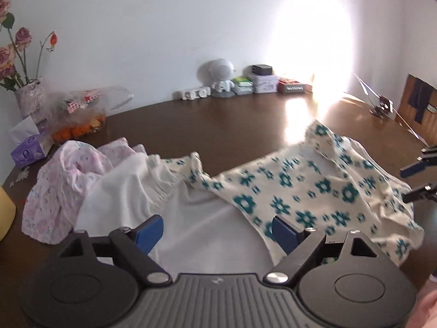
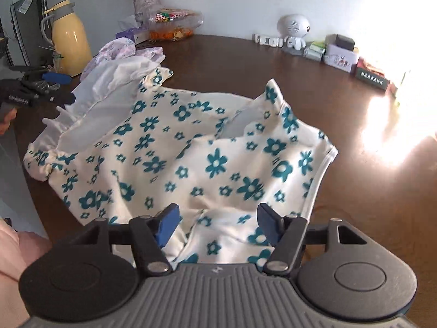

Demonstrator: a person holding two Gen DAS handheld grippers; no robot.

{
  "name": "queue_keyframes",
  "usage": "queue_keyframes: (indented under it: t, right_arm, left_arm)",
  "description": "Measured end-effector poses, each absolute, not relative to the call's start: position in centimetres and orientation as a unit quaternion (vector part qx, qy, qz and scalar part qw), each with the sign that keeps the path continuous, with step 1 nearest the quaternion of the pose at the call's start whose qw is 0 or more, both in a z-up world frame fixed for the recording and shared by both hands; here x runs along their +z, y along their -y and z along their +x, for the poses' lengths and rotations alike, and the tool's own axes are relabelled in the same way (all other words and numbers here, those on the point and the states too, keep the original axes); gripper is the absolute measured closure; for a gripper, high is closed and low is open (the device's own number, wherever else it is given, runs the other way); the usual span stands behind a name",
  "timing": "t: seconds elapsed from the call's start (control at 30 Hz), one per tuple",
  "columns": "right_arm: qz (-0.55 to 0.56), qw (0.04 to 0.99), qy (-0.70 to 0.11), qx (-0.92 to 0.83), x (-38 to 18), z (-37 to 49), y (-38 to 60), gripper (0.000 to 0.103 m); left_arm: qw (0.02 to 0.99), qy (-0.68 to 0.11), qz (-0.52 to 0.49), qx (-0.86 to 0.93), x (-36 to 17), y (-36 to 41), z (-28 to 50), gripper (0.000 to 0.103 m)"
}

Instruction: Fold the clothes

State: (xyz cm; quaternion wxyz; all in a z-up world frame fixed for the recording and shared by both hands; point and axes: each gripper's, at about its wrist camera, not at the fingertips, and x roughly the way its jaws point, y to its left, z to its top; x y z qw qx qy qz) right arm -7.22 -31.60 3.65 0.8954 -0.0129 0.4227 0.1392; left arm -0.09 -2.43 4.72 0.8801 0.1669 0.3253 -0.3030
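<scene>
A cream garment with teal flowers (image 1: 300,191) (image 2: 204,150) lies rumpled on the brown table (image 1: 218,125). A white garment (image 1: 131,191) (image 2: 109,82) sits partly under it on the left, next to a crumpled pink one (image 1: 62,180) (image 2: 117,49). My left gripper (image 1: 218,232) is open just above the white cloth, and nothing sits between its blue pads. My right gripper (image 2: 218,224) is open over the near edge of the floral garment, its pads apart from the cloth. Each gripper also shows in the other's view: the right gripper (image 1: 418,177) and the left gripper (image 2: 54,87).
Along the back wall stand a vase of flowers (image 1: 30,95), a tissue box (image 1: 30,147), a bag of oranges (image 1: 82,114), a white robot figure (image 1: 221,76) and small boxes (image 1: 265,82). A yellow jug (image 2: 71,46) stands at the table's left end. Strong glare covers the right side.
</scene>
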Motion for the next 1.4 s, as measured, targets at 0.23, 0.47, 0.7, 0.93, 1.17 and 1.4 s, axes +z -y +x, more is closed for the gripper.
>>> queue_keyframes:
  t: [0.23,0.47,0.7,0.93,1.17,1.4]
  right_arm:
    - [-0.039,0.881,-0.458,0.112,0.8,-8.0,30.0,0.067]
    - [-0.014,0.882,-0.462,0.095,1.7,-9.1,31.5,0.079]
    - [-0.079,0.879,-0.44,0.164,3.6,-7.0,26.2,0.074]
    - [0.081,0.829,-0.528,0.167,0.9,-3.6,27.3,0.074]
    - [0.112,0.835,-0.524,0.124,0.5,-2.6,27.1,0.099]
    - [0.138,0.847,-0.512,0.03,0.7,-2.8,28.3,0.1]
  left_arm:
    - [0.844,-0.372,0.218,-0.318,0.2,3.9,-4.7,0.047]
    - [0.84,-0.392,0.208,-0.313,-1.0,2.8,-5.1,0.06]
    - [0.839,-0.39,0.215,-0.314,-0.8,2.8,-5.5,0.06]
    - [0.841,-0.386,0.212,-0.315,-0.9,2.4,-5.5,0.055]
    - [0.829,-0.387,0.216,-0.342,-0.9,2.0,-4.9,0.054]
    - [0.805,-0.383,0.222,-0.396,-1.0,0.9,-3.9,0.053]
